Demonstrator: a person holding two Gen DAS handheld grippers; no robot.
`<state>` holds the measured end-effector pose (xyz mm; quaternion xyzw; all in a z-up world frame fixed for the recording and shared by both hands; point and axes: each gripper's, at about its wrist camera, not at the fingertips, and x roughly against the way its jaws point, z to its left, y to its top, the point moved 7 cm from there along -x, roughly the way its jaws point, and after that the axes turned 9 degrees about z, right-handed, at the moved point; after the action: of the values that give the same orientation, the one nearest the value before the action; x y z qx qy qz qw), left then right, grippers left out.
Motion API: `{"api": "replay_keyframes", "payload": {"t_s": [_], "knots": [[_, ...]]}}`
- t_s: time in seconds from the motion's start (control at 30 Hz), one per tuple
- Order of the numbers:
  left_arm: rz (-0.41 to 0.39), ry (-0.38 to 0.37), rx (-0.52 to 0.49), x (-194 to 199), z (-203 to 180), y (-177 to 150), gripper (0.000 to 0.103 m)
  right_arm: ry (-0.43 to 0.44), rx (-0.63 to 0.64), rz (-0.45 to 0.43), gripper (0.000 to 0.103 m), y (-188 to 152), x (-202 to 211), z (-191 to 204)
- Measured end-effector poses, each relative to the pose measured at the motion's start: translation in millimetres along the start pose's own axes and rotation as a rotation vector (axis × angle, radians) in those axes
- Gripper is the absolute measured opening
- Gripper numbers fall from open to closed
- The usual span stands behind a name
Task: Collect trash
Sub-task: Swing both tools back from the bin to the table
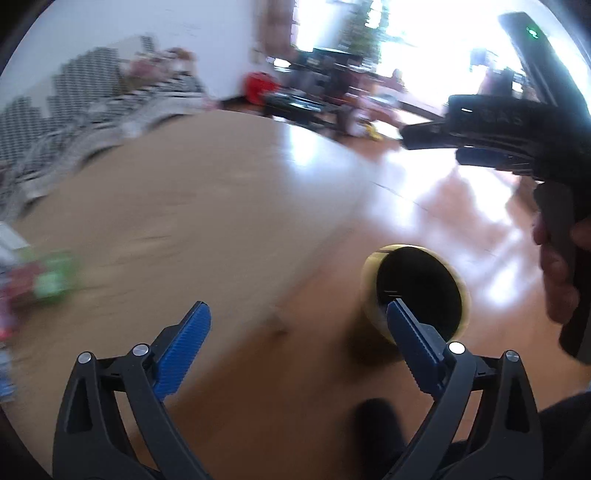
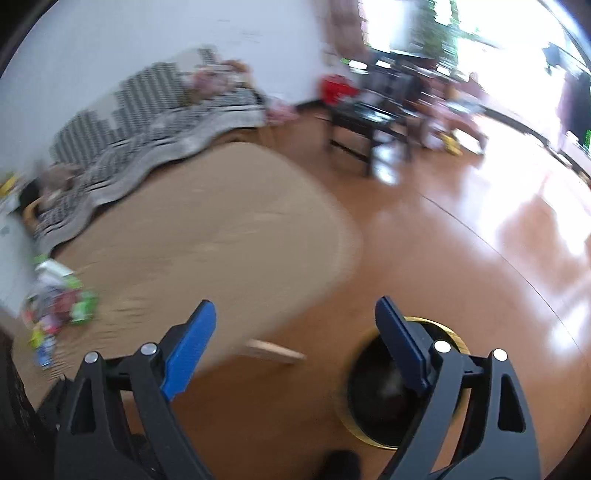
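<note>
A pile of colourful trash wrappers [image 2: 59, 306] lies at the left end of the light wooden table [image 2: 221, 221]; it shows blurred in the left wrist view [image 1: 44, 280]. A yellow bin with a black liner [image 1: 417, 291] stands on the floor by the table's right end, and shows in the right wrist view [image 2: 388, 391] below the gripper. My left gripper [image 1: 297, 314] is open and empty above the table's corner. My right gripper [image 2: 295, 314] is open and empty above the bin; it also shows in the left wrist view [image 1: 498, 133] at the upper right.
A sofa with a black-and-white checked cover [image 2: 155, 122] runs behind the table. A dark low table [image 2: 369, 122] and clutter stand at the far side of the glossy wooden floor [image 2: 480, 240]. A bright window [image 2: 461, 22] is at the back.
</note>
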<state>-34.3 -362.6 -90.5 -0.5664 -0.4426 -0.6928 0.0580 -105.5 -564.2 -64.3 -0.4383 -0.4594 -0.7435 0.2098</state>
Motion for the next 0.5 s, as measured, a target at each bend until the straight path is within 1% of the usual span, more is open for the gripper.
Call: {"api": "replay_keyframes", "payload": {"t_s": [0.13,0.17,0.2,0.27,0.33,0.37,0.4,0.5], "knots": [[-0.004,0.115,0.093,49.5,93.0,-27.0,0.094,0.119,0.138,-0.031,0.089,1.1,3.5,116.2],[-0.001,0.154,0.129,63.2,122.4,-38.2,0.094,0.144,0.164,-0.031,0.089,1.5,2.0,141.5],[-0.004,0.17,0.148,71.8,137.5,-43.9,0.094,0.178,0.202,-0.022,0.09,-2.2,-0.9,172.8],[-0.017,0.22,0.202,92.6,176.0,-60.1,0.094,0.211,0.257,-0.006,0.09,-9.6,-6.9,218.3],[-0.024,0.252,0.253,105.8,208.1,-77.8,0.094,0.232,0.306,0.008,0.09,-17.8,-15.1,258.5],[-0.029,0.26,0.291,114.0,226.8,-90.3,0.094,0.24,0.331,0.016,0.09,-24.0,-19.1,277.8],[-0.036,0.263,0.318,119.0,239.2,-95.0,0.094,0.245,0.353,0.023,0.09,-30.6,-23.0,293.8],[-0.063,0.275,0.393,134.9,273.4,-110.1,0.094,0.251,0.393,0.041,0.09,-42.6,-36.0,323.3]]}}
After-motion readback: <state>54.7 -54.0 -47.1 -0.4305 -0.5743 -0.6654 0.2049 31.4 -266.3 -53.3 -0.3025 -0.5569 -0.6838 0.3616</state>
